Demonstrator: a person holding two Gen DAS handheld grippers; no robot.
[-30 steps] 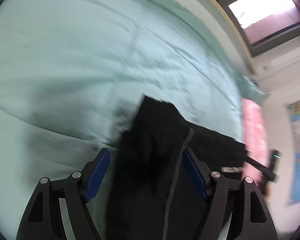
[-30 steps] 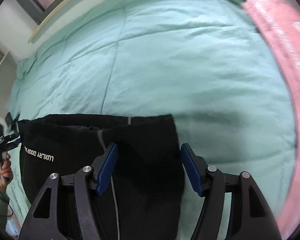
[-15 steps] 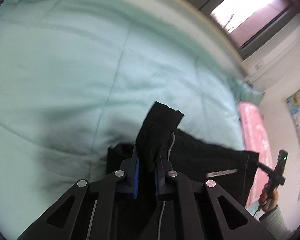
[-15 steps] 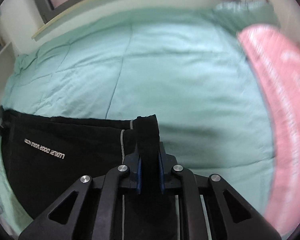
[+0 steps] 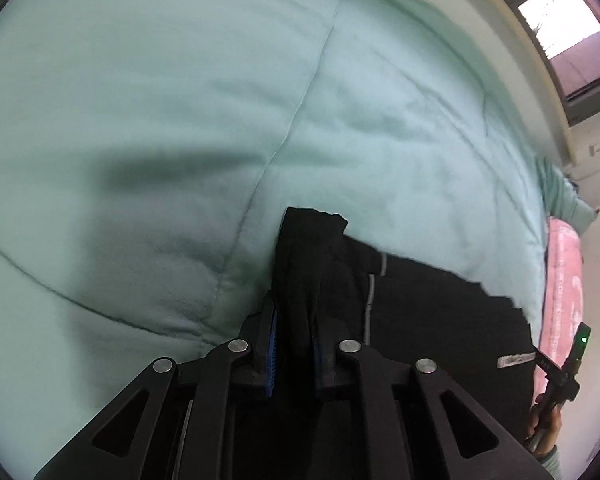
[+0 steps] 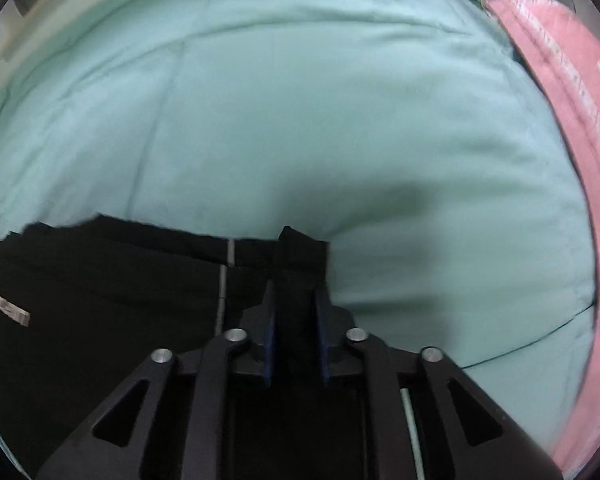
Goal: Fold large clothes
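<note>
I have both tools clamped on the far corners of the black trousers (image 5: 420,312) — left tool (image 5: 294,332), right tool (image 6: 298,320) — lying on the green quilt (image 5: 180,120), so the hem can lift evenly for folding.

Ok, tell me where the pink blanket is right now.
The pink blanket runs along the right edge of the right wrist view, bordering the green quilt; in the left wrist view it lies far right, just beyond the black garment.
</note>
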